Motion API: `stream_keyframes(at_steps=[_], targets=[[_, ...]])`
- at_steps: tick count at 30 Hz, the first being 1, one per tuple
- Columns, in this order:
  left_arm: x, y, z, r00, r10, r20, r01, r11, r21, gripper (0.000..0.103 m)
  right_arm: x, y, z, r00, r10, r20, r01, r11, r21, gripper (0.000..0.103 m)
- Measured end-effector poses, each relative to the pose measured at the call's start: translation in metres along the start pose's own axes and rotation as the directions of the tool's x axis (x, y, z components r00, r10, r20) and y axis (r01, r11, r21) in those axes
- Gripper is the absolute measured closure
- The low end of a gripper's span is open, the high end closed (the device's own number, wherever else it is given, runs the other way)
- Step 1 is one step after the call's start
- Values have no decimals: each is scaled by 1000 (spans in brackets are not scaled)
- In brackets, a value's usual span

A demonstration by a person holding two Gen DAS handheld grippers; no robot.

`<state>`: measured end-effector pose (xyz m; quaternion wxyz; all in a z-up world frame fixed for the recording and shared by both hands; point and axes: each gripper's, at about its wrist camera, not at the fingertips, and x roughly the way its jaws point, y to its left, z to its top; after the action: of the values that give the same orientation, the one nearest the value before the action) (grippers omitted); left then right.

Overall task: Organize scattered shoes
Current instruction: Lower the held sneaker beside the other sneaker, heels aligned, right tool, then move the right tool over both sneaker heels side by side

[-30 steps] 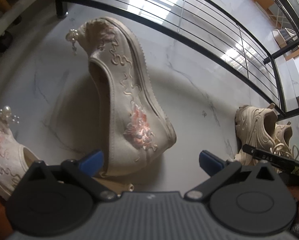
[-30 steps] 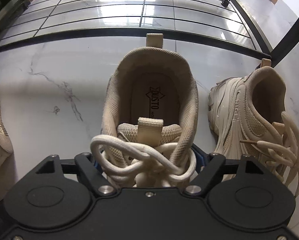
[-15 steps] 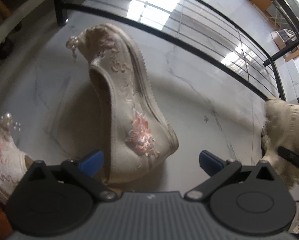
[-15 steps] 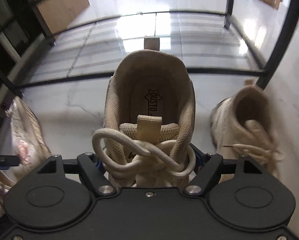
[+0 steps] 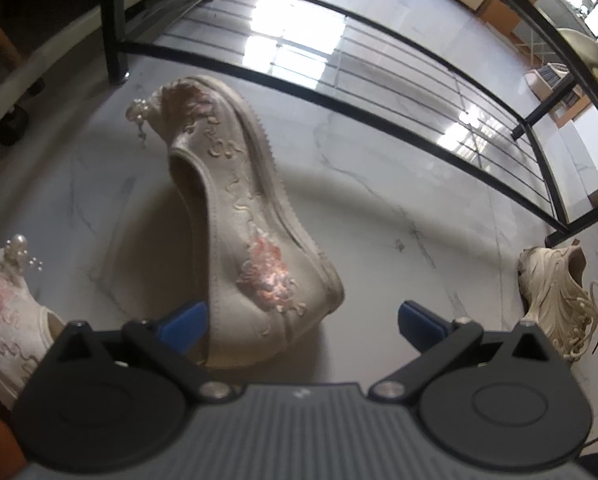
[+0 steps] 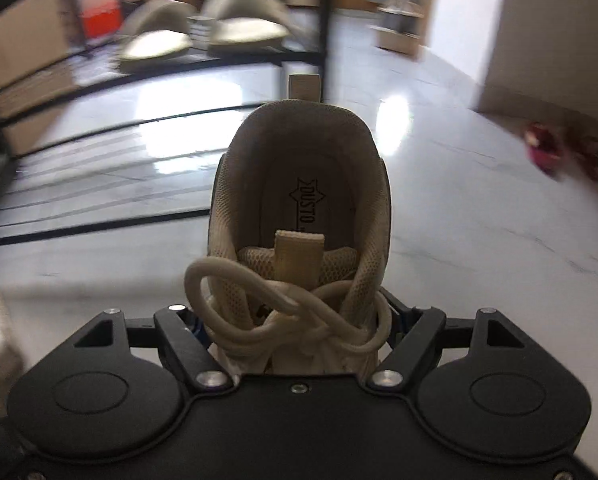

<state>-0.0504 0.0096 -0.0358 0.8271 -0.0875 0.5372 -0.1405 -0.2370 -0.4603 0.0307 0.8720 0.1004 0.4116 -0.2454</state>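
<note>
My right gripper (image 6: 299,324) is shut on a beige mesh sneaker (image 6: 301,216), gripping it across the laces and holding it above the floor, heel away from me. My left gripper (image 5: 301,318) stands open above the marble floor. An embroidered cream shoe (image 5: 243,236) with pink flowers lies on its side between and ahead of the blue pads (image 5: 185,320). Its mate (image 5: 7,308), topped with pearls, sits at the lower left. A second beige sneaker (image 5: 555,292) rests on the floor at the right.
A black metal shoe rack (image 5: 379,72) with thin wire shelves stands behind the shoes, its leg (image 5: 113,32) at the left. The right wrist view shows the rack (image 6: 99,132) blurred, pale cushions (image 6: 203,28) beyond it, and a red object (image 6: 547,148) on the floor.
The right gripper has lifted the beige sneaker off the floor and swung it up and to the right, away from its mate. The left gripper stayed open over the embroidered shoe.
</note>
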Motion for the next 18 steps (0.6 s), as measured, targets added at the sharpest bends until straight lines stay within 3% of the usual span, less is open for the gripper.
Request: stream_keyframes(at_steps=[4,10,18], targets=[[1,-3,-2,1000,14,2,-14,1000,22,1,46,-10,-9,998,-44,-33,44,999,4,27],[6,7,0,1000,24,-17,-24,999,-36,1,91,0,-12,997,-37,-74,32,997,-75,31],[17,-3,-2,998,34,-50,-34,999,-3,1,133,8,-17,995,-15,-102,2,992,-125,32]])
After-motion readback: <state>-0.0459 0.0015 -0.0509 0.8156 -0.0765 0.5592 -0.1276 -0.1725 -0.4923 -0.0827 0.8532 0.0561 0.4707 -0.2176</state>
